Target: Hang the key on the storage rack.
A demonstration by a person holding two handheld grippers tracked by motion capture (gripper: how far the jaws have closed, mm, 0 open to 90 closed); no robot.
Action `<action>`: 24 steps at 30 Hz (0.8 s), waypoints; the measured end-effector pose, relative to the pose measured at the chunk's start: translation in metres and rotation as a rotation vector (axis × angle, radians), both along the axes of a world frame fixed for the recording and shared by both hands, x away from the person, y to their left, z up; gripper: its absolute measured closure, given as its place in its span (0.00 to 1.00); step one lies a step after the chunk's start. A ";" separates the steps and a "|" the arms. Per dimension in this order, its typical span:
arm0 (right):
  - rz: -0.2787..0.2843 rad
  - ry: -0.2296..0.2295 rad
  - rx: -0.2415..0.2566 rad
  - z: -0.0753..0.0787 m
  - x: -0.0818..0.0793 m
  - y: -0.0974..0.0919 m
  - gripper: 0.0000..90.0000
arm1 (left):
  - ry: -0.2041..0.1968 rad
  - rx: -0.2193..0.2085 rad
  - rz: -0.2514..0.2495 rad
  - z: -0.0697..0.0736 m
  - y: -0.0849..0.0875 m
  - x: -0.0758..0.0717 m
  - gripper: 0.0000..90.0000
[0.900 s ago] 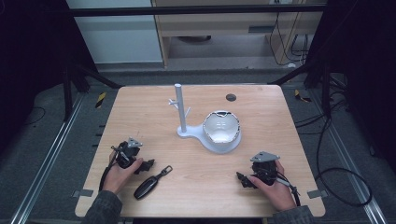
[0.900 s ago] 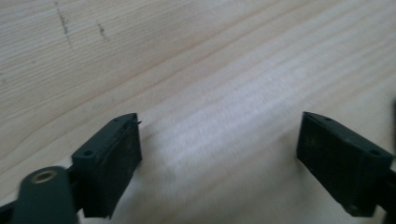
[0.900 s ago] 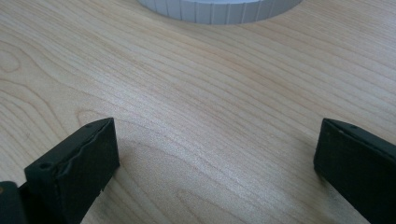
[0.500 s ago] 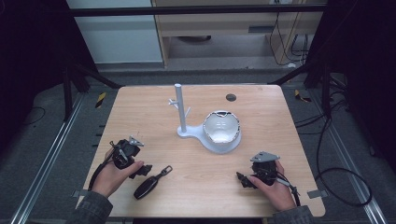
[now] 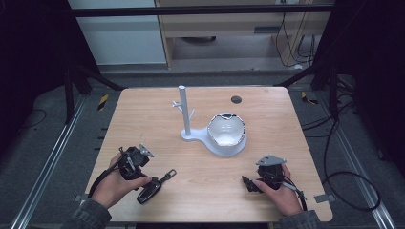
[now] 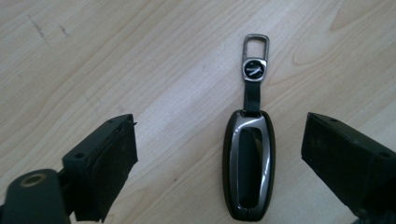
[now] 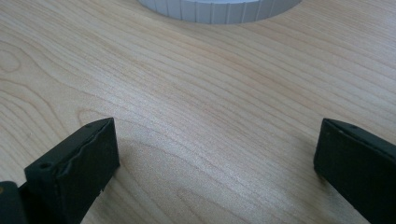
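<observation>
A dark key fob (image 5: 152,189) with a silver trim, a short strap and a metal ring lies on the wooden table near its front left. In the left gripper view the key fob (image 6: 249,165) lies flat between the two jaws, closer to the right one and touching neither. My left gripper (image 5: 143,177) (image 6: 219,158) is open just above it. My right gripper (image 5: 248,183) (image 7: 215,158) is open over bare wood at the front right, with nothing between its jaws.
A white stand with an upright post (image 5: 183,112) and a round bowl-like base (image 5: 227,136) occupies the table's middle; the ribbed rim of that base (image 7: 219,9) lies ahead of my right gripper. A small dark round cap (image 5: 236,99) sits at the back.
My left hand has shifted slightly toward the key fob, so the jaws now straddle it. The right gripper has not moved.
</observation>
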State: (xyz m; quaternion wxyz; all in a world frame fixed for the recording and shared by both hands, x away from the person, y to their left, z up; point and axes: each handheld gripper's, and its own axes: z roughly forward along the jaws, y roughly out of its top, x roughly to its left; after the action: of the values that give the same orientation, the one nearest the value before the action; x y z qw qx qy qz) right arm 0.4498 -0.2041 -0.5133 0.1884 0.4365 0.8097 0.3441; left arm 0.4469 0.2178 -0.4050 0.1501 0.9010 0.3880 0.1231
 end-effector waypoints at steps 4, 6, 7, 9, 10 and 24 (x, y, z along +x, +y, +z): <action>0.000 0.000 0.000 0.000 0.000 0.000 0.00 | 0.039 0.004 -0.001 -0.003 -0.003 0.000 0.14; 0.001 0.000 0.001 0.000 0.000 0.000 0.00 | 0.065 0.032 -0.021 -0.008 -0.008 -0.001 0.15; 0.004 -0.002 -0.002 0.000 0.000 0.000 0.00 | 0.072 0.036 -0.026 -0.010 -0.010 -0.001 0.15; 0.002 0.000 0.000 0.000 0.000 0.000 0.00 | 0.077 0.037 -0.031 -0.011 -0.012 -0.001 0.15; 0.004 -0.002 -0.002 0.000 0.000 0.000 0.00 | 0.080 0.041 -0.034 -0.014 -0.013 -0.001 0.15; 0.004 -0.002 -0.002 0.000 0.000 0.000 0.00 | 0.164 0.083 -0.025 -0.053 -0.010 0.000 0.19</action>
State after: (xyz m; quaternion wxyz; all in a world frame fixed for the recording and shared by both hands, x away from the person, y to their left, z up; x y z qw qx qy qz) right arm 0.4500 -0.2042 -0.5133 0.1890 0.4341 0.8107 0.3444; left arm 0.4473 0.2076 -0.4581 0.0818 0.9183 0.3822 0.0632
